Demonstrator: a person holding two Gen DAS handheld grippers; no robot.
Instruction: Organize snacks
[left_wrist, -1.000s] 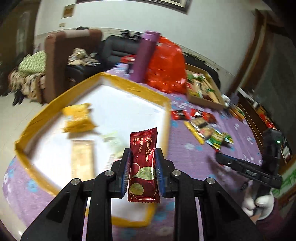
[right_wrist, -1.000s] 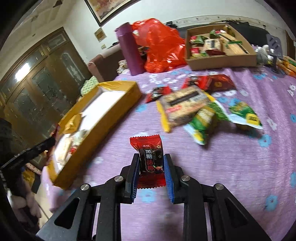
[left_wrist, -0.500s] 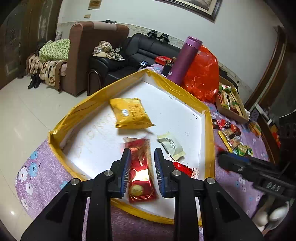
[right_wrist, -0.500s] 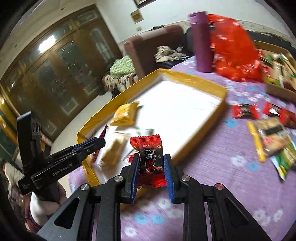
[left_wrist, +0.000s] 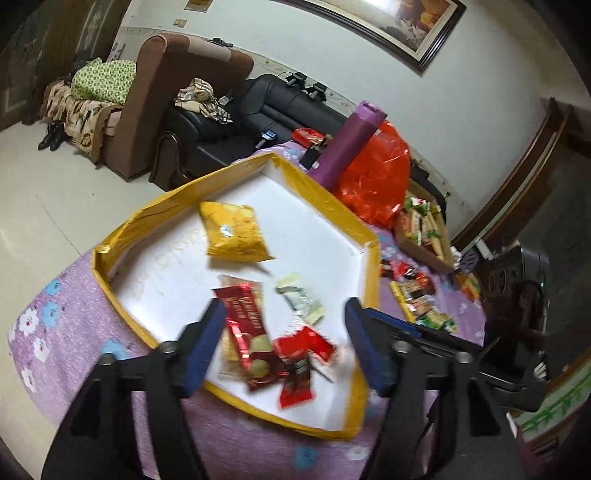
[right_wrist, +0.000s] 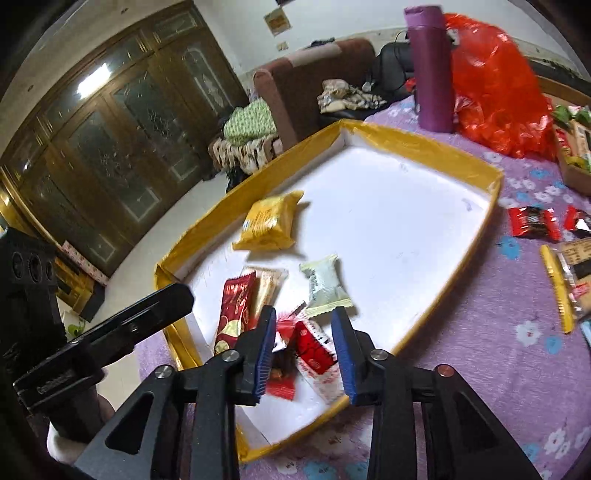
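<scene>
A yellow-rimmed box with a white floor (left_wrist: 325, 199) (right_wrist: 476, 166) sits on the purple flowered tablecloth. It holds a yellow packet (left_wrist: 234, 230) (right_wrist: 267, 221), a pale green packet (left_wrist: 301, 301) (right_wrist: 325, 284), a long red wafer bar (left_wrist: 245, 325) (right_wrist: 234, 314) and small red candy packets (left_wrist: 297, 369) (right_wrist: 312, 345). My left gripper (left_wrist: 286, 347) is open above the long red bar. My right gripper (right_wrist: 304, 345) is open above the small red packets.
A purple bottle (right_wrist: 432, 70) and a red plastic bag (right_wrist: 495, 85) stand behind the box. Loose snacks (left_wrist: 417, 295) (right_wrist: 533, 221) lie on the cloth to the right. A cardboard box of snacks (left_wrist: 424, 229) is at the far right.
Both grippers opened over the box. The long red bar dropped from the left one and the small red packet from the right one; both now lie on the box floor.
</scene>
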